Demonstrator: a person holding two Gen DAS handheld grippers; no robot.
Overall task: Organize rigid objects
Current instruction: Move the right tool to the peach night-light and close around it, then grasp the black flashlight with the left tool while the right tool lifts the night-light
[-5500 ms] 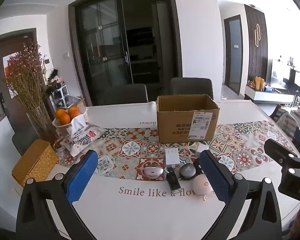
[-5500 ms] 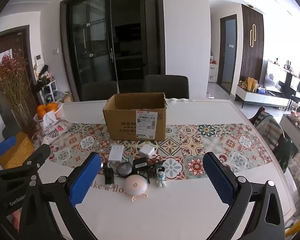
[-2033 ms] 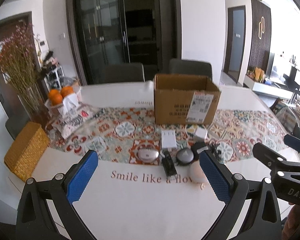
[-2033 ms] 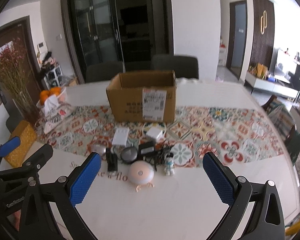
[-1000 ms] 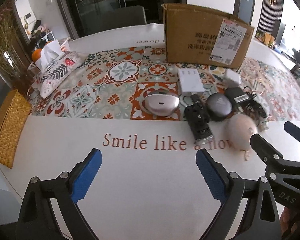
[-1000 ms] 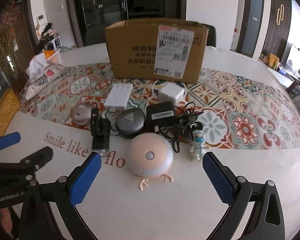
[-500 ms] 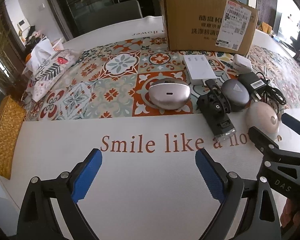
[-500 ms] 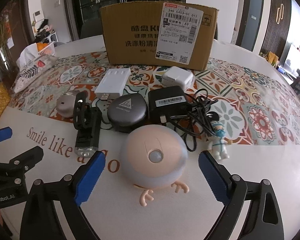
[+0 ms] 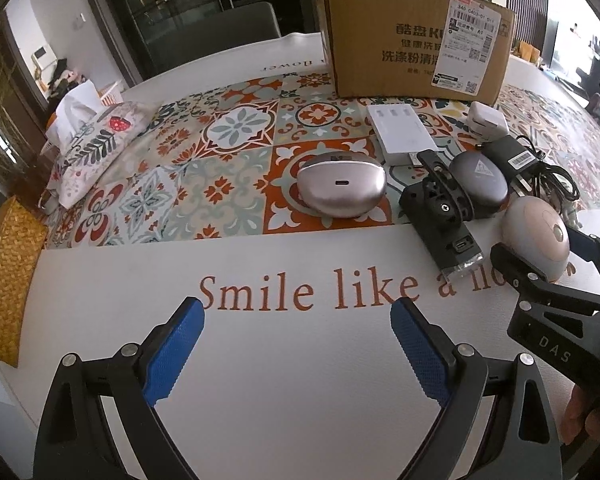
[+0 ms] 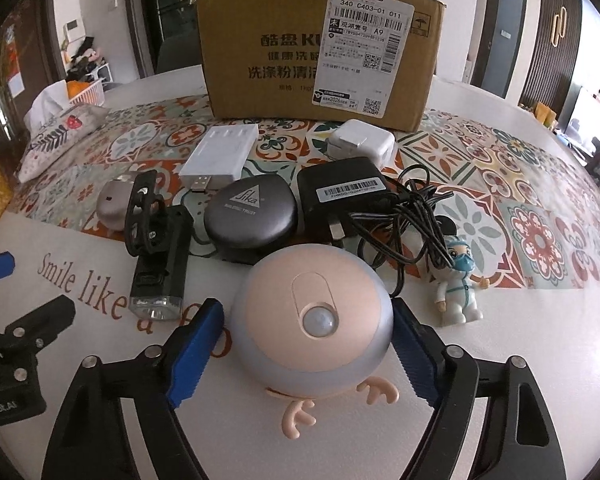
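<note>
right gripper (image 10: 306, 338) closing around night light (image 10: 312, 314), figurine (image 10: 458, 280) beside

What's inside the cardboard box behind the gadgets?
Nothing of the inside shows: the cardboard box is seen only from its labelled front wall, and both cameras sit below its rim, so its contents stay hidden.

Cardboard box (image 10: 260, 60): interior not visible, printed text partly covered by its shipping label. Pink earbud case (image 10: 114, 204), far-left of the right gripper (image 10: 306, 330), half hidden behind the black bike light (image 10: 158, 252). Shipping label text too small to read.
</note>
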